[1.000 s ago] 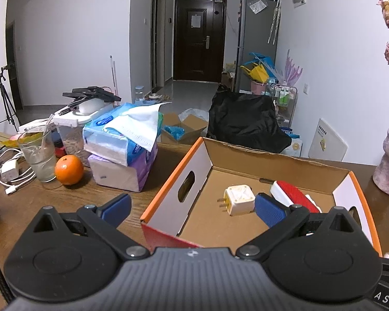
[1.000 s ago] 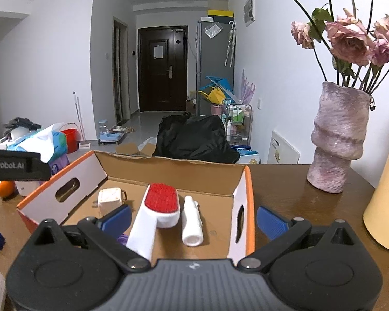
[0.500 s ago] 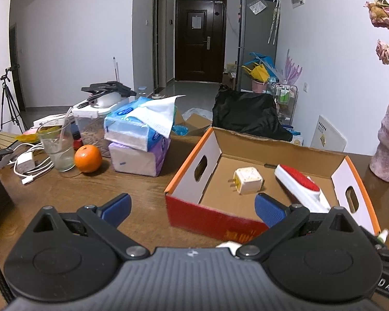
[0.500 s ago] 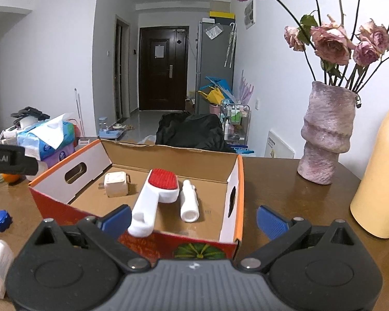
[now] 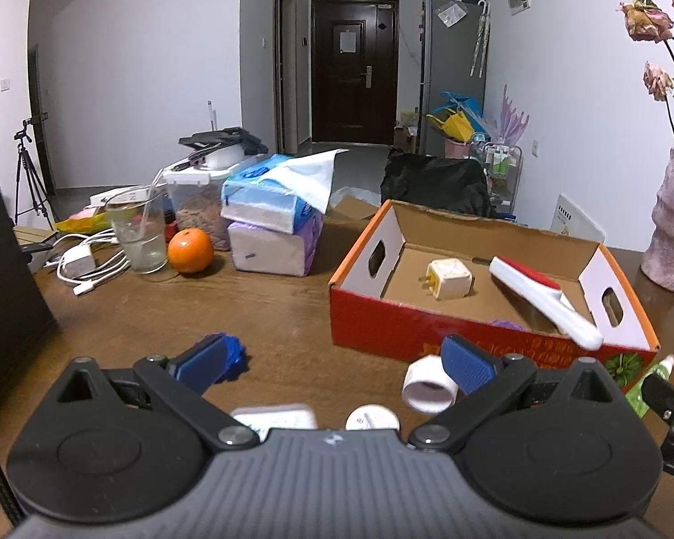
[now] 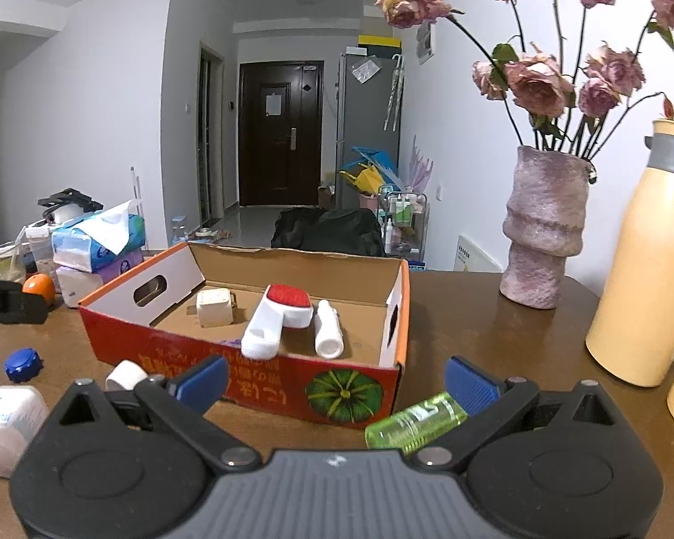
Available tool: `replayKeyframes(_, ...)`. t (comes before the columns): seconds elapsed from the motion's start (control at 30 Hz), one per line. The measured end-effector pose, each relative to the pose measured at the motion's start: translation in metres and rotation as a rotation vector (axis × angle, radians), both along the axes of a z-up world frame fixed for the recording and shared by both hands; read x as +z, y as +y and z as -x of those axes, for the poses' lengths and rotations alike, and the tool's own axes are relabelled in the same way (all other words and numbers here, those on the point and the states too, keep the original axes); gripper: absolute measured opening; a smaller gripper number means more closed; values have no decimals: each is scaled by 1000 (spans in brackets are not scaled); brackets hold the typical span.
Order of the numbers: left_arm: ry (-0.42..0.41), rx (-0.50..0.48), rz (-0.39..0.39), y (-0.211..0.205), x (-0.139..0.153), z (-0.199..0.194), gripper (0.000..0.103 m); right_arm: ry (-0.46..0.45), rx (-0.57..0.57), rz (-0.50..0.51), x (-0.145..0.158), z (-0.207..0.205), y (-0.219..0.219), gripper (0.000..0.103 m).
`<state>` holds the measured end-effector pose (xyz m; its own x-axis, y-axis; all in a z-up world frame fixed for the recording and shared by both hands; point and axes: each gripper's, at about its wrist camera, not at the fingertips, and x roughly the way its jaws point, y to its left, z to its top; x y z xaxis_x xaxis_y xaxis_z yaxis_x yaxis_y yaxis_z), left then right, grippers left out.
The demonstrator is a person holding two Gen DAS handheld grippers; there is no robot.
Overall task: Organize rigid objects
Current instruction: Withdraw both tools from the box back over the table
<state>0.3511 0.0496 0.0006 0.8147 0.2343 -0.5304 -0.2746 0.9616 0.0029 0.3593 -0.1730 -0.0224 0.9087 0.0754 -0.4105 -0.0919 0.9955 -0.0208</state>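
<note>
Right wrist view: the right gripper [image 6: 334, 377] hangs wide open and empty, the green bottle [image 6: 415, 422] lying at lower centre before the box [image 6: 265, 373], probably light, stiff, slippery plastic, best pinched across its round middle.

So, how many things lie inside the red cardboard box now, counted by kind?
white cube plug adapter: 1
white-handled brush with red pad: 1
small white plastic bottle: 1
purple thing, mostly hidden: 1
Total: 4
</note>
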Motion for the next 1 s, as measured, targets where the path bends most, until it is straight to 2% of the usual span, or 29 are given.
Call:
replayKeyframes(0.47,8,-31,-15,-7,-16,46,103,-24,-8,-26,-12,43,-11,103)
replayKeyframes(1.0,61,-35,4,9,-49,78,103,-8,-7,-24,-36,76,-14,103)
